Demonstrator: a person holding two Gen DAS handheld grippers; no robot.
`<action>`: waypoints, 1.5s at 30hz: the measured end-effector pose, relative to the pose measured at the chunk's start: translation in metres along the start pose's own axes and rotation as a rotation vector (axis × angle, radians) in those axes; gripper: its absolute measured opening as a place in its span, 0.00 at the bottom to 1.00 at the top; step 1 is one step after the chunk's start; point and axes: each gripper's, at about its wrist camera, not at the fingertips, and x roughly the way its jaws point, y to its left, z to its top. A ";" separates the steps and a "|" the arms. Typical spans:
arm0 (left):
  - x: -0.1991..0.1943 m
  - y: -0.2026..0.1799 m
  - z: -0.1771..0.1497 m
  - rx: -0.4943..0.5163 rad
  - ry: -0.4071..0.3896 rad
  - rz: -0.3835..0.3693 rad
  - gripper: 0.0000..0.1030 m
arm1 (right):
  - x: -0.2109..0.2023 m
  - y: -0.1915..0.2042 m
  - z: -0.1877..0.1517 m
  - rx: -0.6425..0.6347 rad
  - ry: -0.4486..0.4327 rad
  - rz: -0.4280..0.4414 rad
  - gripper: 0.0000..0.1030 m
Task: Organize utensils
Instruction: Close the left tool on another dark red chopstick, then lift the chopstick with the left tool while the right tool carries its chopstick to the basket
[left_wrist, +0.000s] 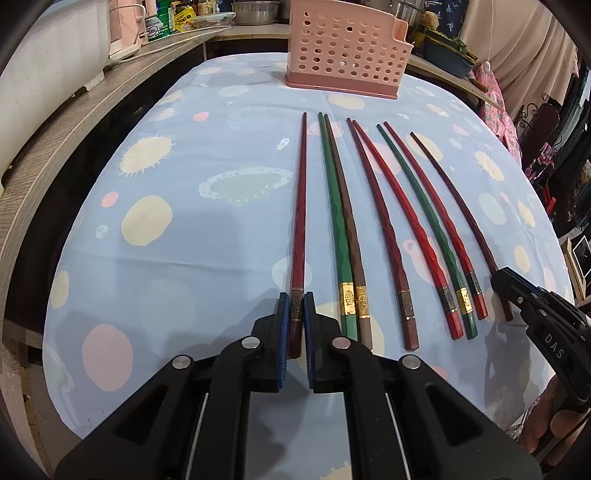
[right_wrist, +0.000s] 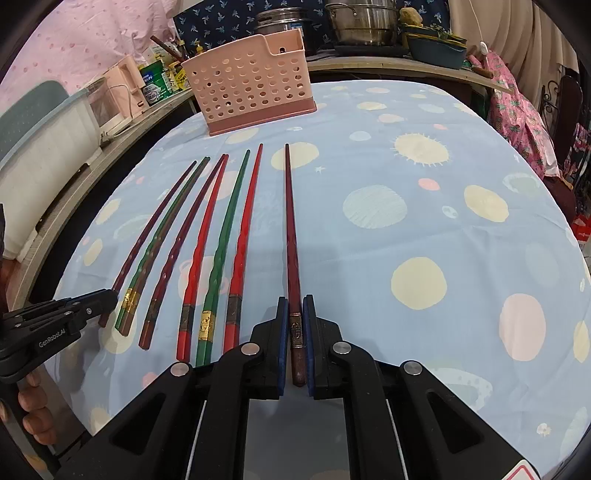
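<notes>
Several chopsticks lie side by side on the blue patterned tablecloth, tips toward a pink perforated utensil basket at the far edge. In the left wrist view my left gripper is shut on the thick end of the leftmost dark red chopstick. My right gripper shows at the right on the outermost dark chopstick. In the right wrist view my right gripper is shut on that rightmost dark red chopstick, still flat on the cloth. The left gripper sits at the far left of the row. The basket stands upright.
Green, brown and red chopsticks fill the row between the two held ones. A wooden counter with a white appliance runs along the left. Steel pots and a dish stand behind the table. Pink cloth hangs at the right.
</notes>
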 end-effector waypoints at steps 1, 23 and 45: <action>0.000 0.000 0.000 -0.001 0.000 0.004 0.07 | 0.000 0.000 0.000 -0.001 0.000 0.000 0.07; -0.062 0.010 0.044 -0.050 -0.148 -0.010 0.07 | -0.064 -0.005 0.051 0.012 -0.188 0.020 0.07; -0.106 0.024 0.151 -0.100 -0.329 -0.034 0.07 | -0.092 -0.015 0.154 0.048 -0.366 0.025 0.07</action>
